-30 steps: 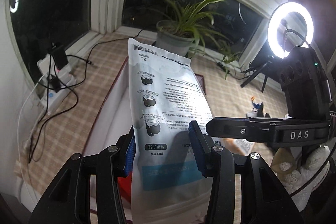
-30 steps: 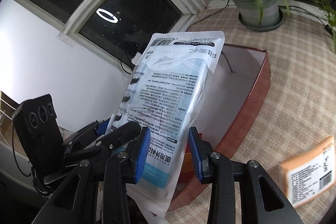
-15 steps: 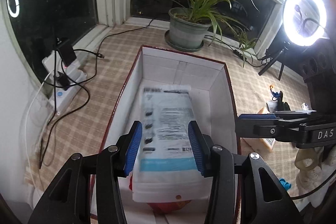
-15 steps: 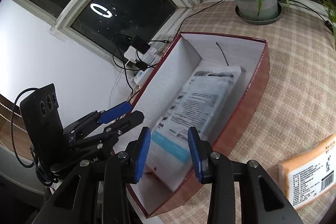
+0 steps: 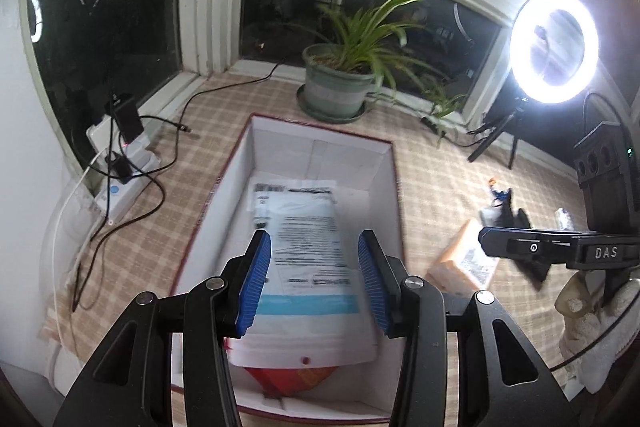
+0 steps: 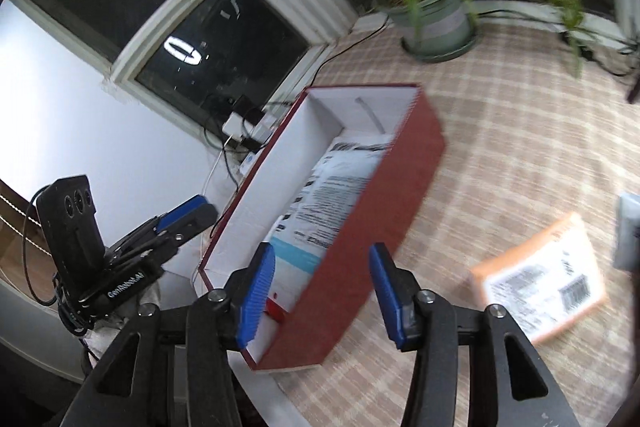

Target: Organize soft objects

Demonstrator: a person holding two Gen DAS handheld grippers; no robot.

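Both the left hand-held gripper (image 5: 315, 277) and right hand-held gripper (image 6: 322, 293) are spread, empty; the orange packet (image 6: 540, 277) lies flat on the surface right of the box (image 6: 376, 223); it looks light, limp, slippery; pinch a long edge.

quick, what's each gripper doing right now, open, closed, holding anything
Left gripper: open, holding nothing, above the mask pack in the box.
Right gripper: open, holding nothing.
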